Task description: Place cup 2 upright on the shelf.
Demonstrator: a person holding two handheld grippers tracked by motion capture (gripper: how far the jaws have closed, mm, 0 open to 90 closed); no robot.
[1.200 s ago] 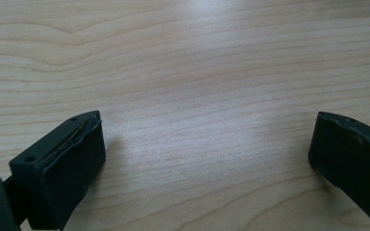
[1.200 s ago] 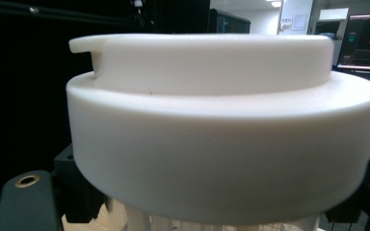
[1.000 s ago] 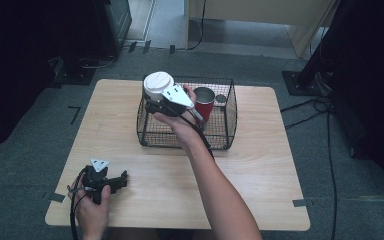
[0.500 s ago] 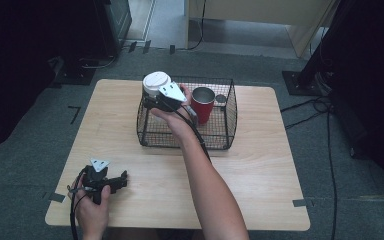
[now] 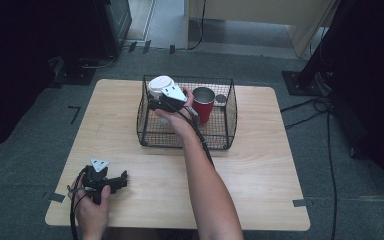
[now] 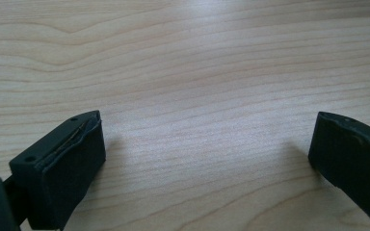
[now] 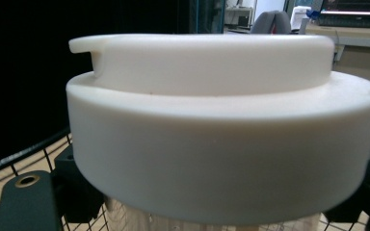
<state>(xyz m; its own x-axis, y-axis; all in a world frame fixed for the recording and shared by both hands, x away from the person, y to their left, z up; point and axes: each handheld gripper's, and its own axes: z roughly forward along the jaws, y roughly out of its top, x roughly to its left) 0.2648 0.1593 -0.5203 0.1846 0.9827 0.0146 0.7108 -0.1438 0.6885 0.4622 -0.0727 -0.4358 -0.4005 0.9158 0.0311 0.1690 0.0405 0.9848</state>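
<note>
Holding the cup (image 5: 160, 86) just under its white lid, the right gripper (image 5: 166, 100) keeps it upright above the basket's (image 5: 185, 137) left rear corner, beside the red cup (image 5: 203, 104). The left gripper (image 5: 101, 179) rests open on the desk (image 5: 260, 165).

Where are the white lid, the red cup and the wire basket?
white lid (image 7: 221, 139), right gripper view, its thick outer rim
red cup (image 5: 203, 106), high view, its red side
wire basket (image 5: 190, 144), high view, its front wall

floor: grey carpet (image 5: 35, 150) | furniture: wooden table (image 5: 260, 165) | surroundings: dark, black stands
</note>
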